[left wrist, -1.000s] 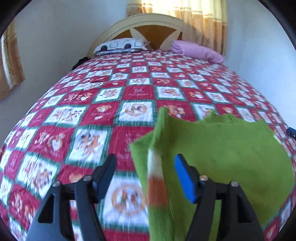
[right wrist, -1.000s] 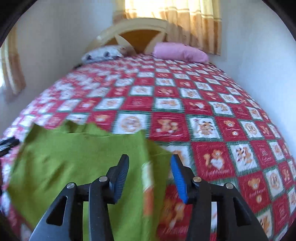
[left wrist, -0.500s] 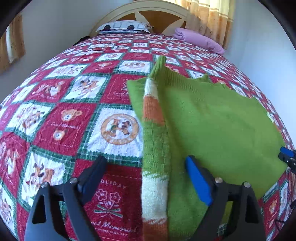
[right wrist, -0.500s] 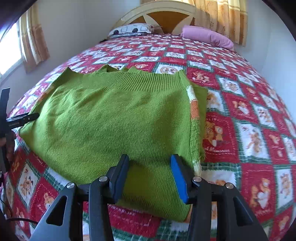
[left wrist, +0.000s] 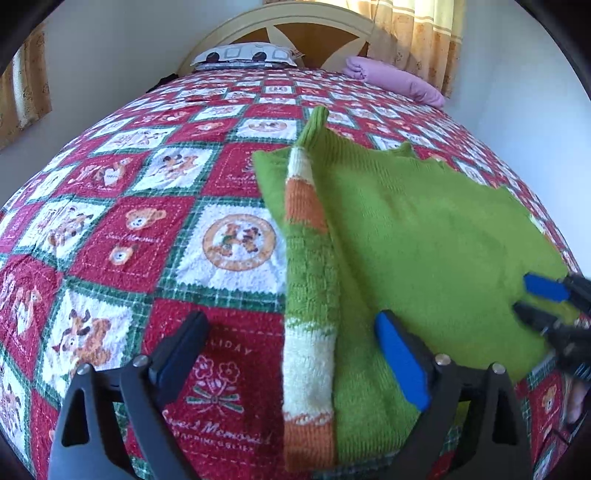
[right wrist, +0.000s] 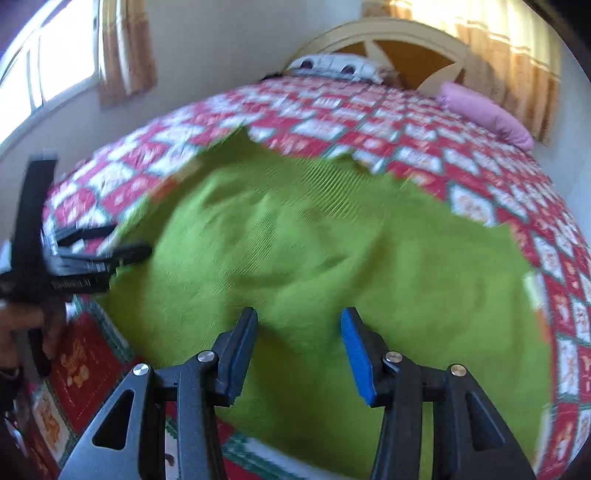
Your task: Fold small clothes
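A small green knitted sweater (left wrist: 424,236) lies flat on the red patchwork bedspread (left wrist: 140,229). Its sleeve (left wrist: 310,280), striped orange and white, is folded along the left side. My left gripper (left wrist: 291,354) is open and empty, its jaws on either side of the sleeve's near end. My right gripper (right wrist: 299,343) is open and empty, low over the sweater's (right wrist: 314,251) near part. The right gripper also shows at the right edge of the left wrist view (left wrist: 532,299). The left gripper shows at the left edge of the right wrist view (right wrist: 122,243).
A patterned pillow (left wrist: 243,57) and a pink pillow (left wrist: 395,79) lie at the bed's head, by the wooden headboard (left wrist: 295,26). White walls flank the bed. A curtained window (right wrist: 55,62) is on the left.
The right gripper has swung left over the sweater's middle, toward the left gripper; its view is blurred. The left gripper has stayed by the sleeve. Both jaws stay open.
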`<act>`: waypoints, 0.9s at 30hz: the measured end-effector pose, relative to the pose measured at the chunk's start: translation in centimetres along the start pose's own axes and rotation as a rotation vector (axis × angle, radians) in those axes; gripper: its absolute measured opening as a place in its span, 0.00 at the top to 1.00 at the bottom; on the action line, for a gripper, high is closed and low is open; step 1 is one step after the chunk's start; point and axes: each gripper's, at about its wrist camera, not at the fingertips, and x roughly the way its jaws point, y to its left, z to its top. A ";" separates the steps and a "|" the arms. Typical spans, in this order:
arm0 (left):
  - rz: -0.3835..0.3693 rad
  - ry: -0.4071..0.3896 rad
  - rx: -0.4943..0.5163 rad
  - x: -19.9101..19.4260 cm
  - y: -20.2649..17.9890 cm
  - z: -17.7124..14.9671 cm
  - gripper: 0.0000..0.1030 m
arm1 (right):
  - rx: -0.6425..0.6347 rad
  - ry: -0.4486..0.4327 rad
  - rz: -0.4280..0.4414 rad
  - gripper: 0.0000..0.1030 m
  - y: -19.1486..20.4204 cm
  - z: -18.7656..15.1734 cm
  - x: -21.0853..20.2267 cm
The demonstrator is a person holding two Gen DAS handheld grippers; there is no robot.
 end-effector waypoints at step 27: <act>0.005 0.041 0.056 -1.7 0.0 -2.8 0.02 | 0.324 -0.023 -0.130 0.52 -14.3 -8.5 -4.8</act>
